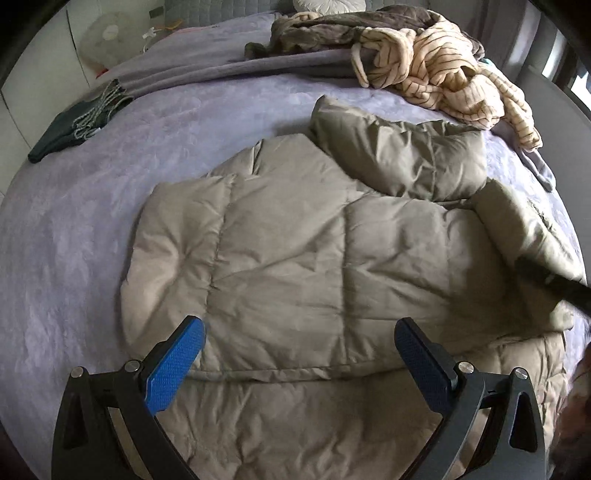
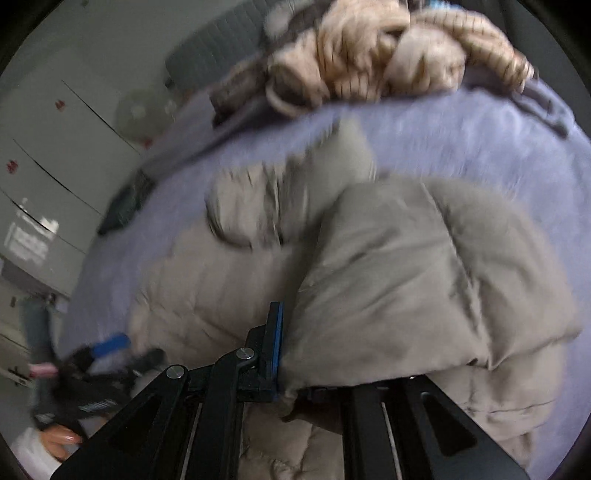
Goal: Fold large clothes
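A large beige puffer jacket [image 1: 295,240] lies spread on the lilac bed [image 1: 92,221], one sleeve folded over its upper right part. My left gripper [image 1: 300,326] hovers open over the jacket's near hem, blue pads [image 1: 173,365] wide apart with nothing between them. In the right wrist view my right gripper [image 2: 282,332] is shut on a fold of the jacket [image 2: 406,277], and the bunched fabric hides its far finger. That gripper shows as a dark blur [image 1: 554,284] at the jacket's right edge. The left gripper [image 2: 110,343] appears blurred at the lower left.
A cream striped garment [image 1: 443,74] and a brown blanket [image 1: 332,29] are heaped at the bed's far side. A dark folded garment [image 1: 74,122] lies at the far left edge. White wardrobe doors [image 2: 55,147] and a fan [image 1: 107,37] stand beyond the bed.
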`<state>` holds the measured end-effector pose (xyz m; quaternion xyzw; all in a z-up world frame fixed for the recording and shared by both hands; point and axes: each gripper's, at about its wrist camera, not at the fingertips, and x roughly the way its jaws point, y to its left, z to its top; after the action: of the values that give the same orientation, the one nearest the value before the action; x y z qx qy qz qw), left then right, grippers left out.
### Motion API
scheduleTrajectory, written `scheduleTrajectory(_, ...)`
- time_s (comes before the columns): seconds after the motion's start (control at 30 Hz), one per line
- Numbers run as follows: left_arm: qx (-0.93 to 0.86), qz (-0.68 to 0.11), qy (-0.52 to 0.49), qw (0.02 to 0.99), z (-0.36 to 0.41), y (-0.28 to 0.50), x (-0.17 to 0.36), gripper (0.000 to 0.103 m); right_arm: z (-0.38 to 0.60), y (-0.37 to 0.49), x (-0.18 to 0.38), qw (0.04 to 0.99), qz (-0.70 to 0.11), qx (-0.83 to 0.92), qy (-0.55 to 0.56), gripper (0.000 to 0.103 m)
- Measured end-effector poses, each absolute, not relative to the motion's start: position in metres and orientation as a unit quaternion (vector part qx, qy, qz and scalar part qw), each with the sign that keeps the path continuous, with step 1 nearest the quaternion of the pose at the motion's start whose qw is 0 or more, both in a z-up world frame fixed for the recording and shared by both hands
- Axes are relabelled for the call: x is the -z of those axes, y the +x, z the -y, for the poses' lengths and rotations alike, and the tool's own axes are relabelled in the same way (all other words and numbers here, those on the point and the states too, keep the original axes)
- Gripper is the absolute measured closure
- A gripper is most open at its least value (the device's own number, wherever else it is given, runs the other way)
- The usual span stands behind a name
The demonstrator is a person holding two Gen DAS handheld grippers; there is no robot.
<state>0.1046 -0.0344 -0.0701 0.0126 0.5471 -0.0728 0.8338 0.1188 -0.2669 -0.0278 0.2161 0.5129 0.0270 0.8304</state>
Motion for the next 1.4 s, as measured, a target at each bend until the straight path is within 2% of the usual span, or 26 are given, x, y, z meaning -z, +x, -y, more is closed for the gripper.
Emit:
scheduleTrajectory(0.2,0.086,-0.561,0.003,0.823,0.033,0.108,0.086,0.0,0.27,0.115,0.069,0.794,-0.549,0.007,0.261,0.09)
scheduleTrajectory(0.23,0.088,-0.562,0.002,0.823,0.034,0.108,0.086,0.0,0.274,0.115,0.069,0.788,-0.553,0.01,0.272,0.085)
scheduleTrajectory(0.3,0.098,-0.561,-0.005,0.822,0.034,0.111,0.085,0.0,0.281,0.113,0.065,0.776,-0.56,0.01,0.289,0.061)
scheduleTrajectory(0.33,0.101,-0.56,-0.009,0.823,0.033,0.112,0.084,0.0,0.285,0.111,0.059,0.775,-0.558,0.008,0.297,0.04)
scheduleTrajectory(0.37,0.105,-0.558,-0.014,0.823,0.032,0.114,0.083,0.0,0.289,0.106,0.052,0.778,-0.55,0.008,0.305,0.032)
scheduleTrajectory(0.53,0.102,-0.555,-0.028,0.825,0.02,0.124,0.081,0.0,0.328,0.078,0.029,0.788,-0.496,0.063,0.359,0.032)
scheduleTrajectory(0.7,0.092,-0.548,-0.025,0.831,0.005,0.129,0.078,0.0,0.387,0.059,0.038,0.749,-0.415,0.158,0.492,0.032)
scheduleTrajectory(0.73,0.091,-0.547,-0.026,0.832,0.003,0.13,0.078,0.0,0.39,0.061,0.039,0.746,-0.407,0.164,0.5,0.038)
scheduleTrajectory(0.77,0.09,-0.546,-0.028,0.832,-0.001,0.131,0.077,0.0,0.392,0.066,0.037,0.748,-0.403,0.167,0.5,0.061)
scheduleTrajectory(0.8,0.089,-0.545,-0.029,0.833,-0.005,0.132,0.076,0.0,0.392,0.071,0.033,0.752,-0.403,0.166,0.494,0.075)
scheduleTrajectory(0.83,0.087,-0.542,-0.033,0.835,-0.01,0.132,0.074,0.0,0.385,0.08,0.03,0.759,-0.406,0.159,0.484,0.084)
scheduleTrajectory(0.97,0.094,-0.538,-0.061,0.835,-0.026,0.133,0.07,0.0,0.345,0.112,0.008,0.803,-0.416,0.095,0.416,0.086)
scheduleTrajectory(1.07,0.113,-0.534,-0.093,0.832,-0.035,0.133,0.067,0.0,0.287,0.143,-0.006,0.837,-0.441,0.027,0.322,0.086)
scheduleTrajectory(1.2,0.148,-0.529,-0.156,0.821,-0.047,0.132,0.064,0.0,0.208,0.164,0.001,0.849,-0.482,-0.047,0.212,0.086)
scheduleTrajectory(1.33,0.187,-0.529,-0.224,0.797,-0.052,0.136,0.067,0.0,0.165,0.162,0.021,0.836,-0.525,-0.074,0.143,0.082)
scheduleTrajectory(1.4,0.213,-0.53,-0.254,0.781,-0.05,0.139,0.068,0.0,0.154,0.158,0.03,0.828,-0.542,-0.082,0.121,0.073)
